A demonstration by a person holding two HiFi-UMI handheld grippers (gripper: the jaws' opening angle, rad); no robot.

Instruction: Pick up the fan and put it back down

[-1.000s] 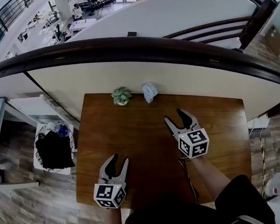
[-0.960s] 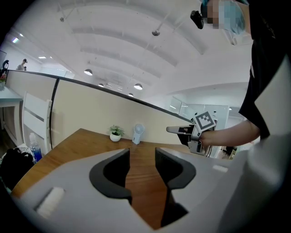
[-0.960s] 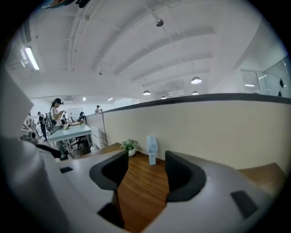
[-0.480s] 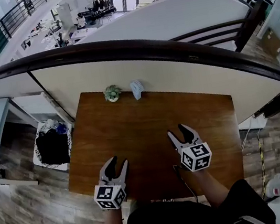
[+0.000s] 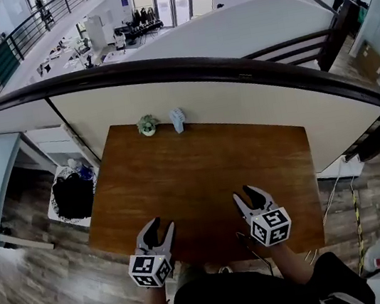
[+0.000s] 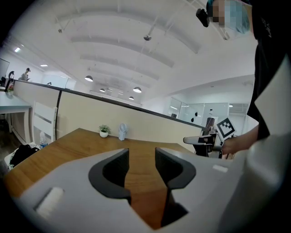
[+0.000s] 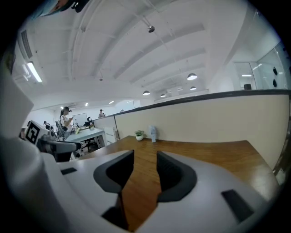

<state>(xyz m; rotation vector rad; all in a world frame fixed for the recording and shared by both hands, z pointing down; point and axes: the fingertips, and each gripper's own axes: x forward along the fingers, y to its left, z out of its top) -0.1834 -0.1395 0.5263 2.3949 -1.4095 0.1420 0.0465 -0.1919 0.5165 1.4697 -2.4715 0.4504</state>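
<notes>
A small white fan (image 5: pixel 177 119) stands upright at the far edge of the wooden table (image 5: pixel 201 174), beside a little potted plant (image 5: pixel 146 125). Both show far off in the left gripper view, the fan (image 6: pixel 122 131) right of the plant (image 6: pixel 104 130), and in the right gripper view, fan (image 7: pixel 152 133) and plant (image 7: pixel 139 134). My left gripper (image 5: pixel 158 226) hovers open over the table's near edge with nothing between its jaws. My right gripper (image 5: pixel 249 194) is near the front right, its jaws closing with only bare table showing between them.
A low cream partition with a dark curved rail (image 5: pixel 234 68) runs behind the table. On the floor to the left stands a white basket with a black bag (image 5: pixel 73 196). A cable (image 5: pixel 355 214) lies on the floor at the right.
Both grippers have drawn back from mid-table toward the near edge, away from the fan. The right jaws look a little narrower. The fan and plant have not moved on the table.
</notes>
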